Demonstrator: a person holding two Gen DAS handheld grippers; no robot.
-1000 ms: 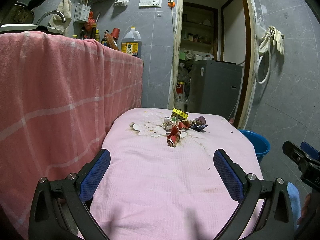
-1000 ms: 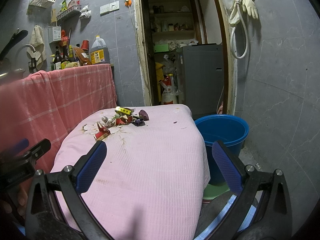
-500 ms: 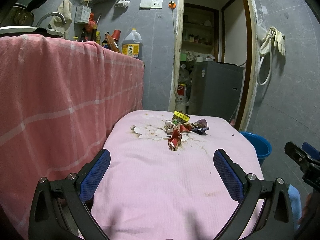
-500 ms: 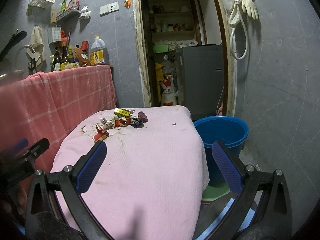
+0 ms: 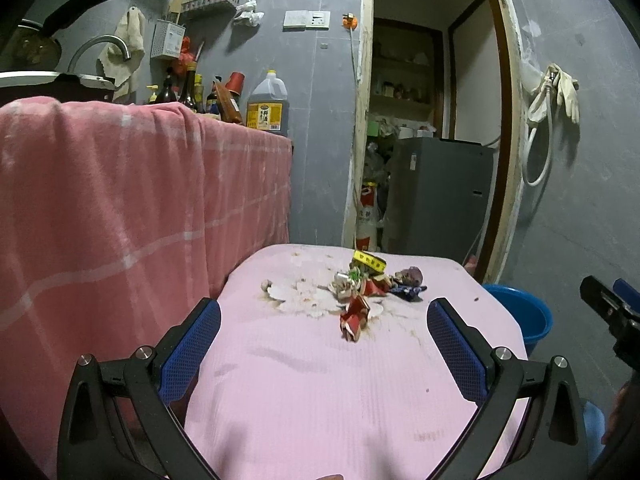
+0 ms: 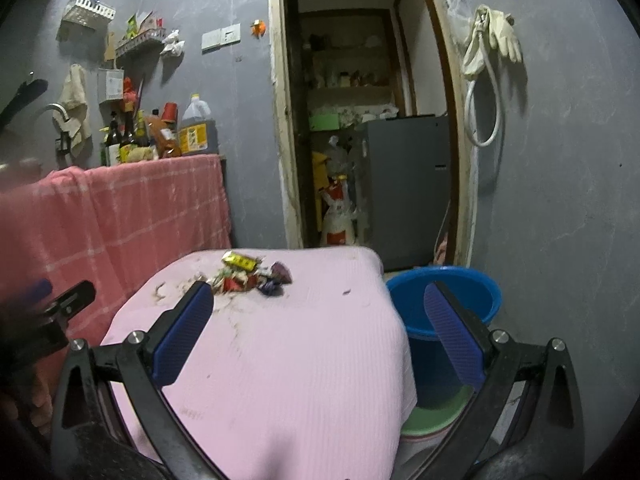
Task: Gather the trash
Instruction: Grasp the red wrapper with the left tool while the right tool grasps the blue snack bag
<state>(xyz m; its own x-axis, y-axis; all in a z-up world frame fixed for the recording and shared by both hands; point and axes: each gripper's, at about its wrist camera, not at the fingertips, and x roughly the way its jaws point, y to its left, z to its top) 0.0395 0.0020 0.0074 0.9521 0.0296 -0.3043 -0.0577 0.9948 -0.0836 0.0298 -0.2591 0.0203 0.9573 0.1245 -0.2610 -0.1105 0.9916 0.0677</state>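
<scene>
Grippers left (image 5: 324, 322) and right (image 6: 318, 310) hover level above the pink cloth (image 5: 320, 380), jaws spread wide, empty, aimed at the wrapper pile (image 5: 362, 290).

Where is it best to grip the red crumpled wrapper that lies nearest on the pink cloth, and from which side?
Probably the raised upper fold of the red wrapper. It stands a little apart from the rest of the trash pile, on the near side, so the open left hand-held gripper can come straight from the front and slightly above, one finger at each side of the fold.
</scene>
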